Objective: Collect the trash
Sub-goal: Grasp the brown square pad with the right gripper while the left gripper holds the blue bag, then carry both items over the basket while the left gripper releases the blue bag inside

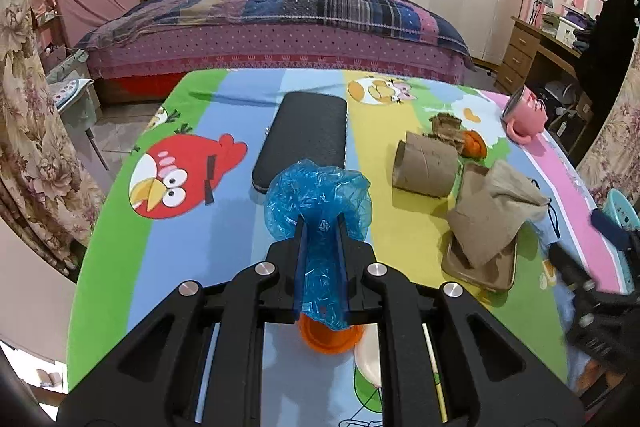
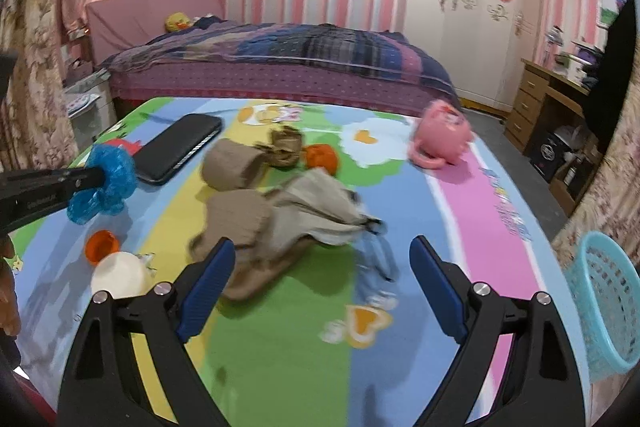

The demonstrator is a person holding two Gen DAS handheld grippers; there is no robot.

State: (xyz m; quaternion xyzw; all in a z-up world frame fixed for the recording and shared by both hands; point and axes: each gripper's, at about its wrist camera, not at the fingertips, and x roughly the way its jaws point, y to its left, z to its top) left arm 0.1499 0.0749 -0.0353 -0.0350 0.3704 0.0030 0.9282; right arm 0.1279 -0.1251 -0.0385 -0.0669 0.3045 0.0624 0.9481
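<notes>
Left wrist view shows the left gripper (image 1: 322, 227) clenched on a crumpled blue plastic bag (image 1: 318, 195), held above the cartoon tablecloth (image 1: 120, 247) with an orange cap (image 1: 330, 337) under it. Beyond the bag lies a black case (image 1: 304, 135); to its right sit a cardboard tube (image 1: 426, 163) and a beige pouch (image 1: 508, 195). Right wrist view has the right gripper (image 2: 322, 287) spread wide and empty over the table, with a turquoise basket (image 2: 608, 307) at the far right edge

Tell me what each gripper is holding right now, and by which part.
The left gripper is shut on the blue plastic bag, pinched at its crumpled middle, both ends sticking out of the jaws. The right gripper holds nothing; its jaws stand open.
</notes>
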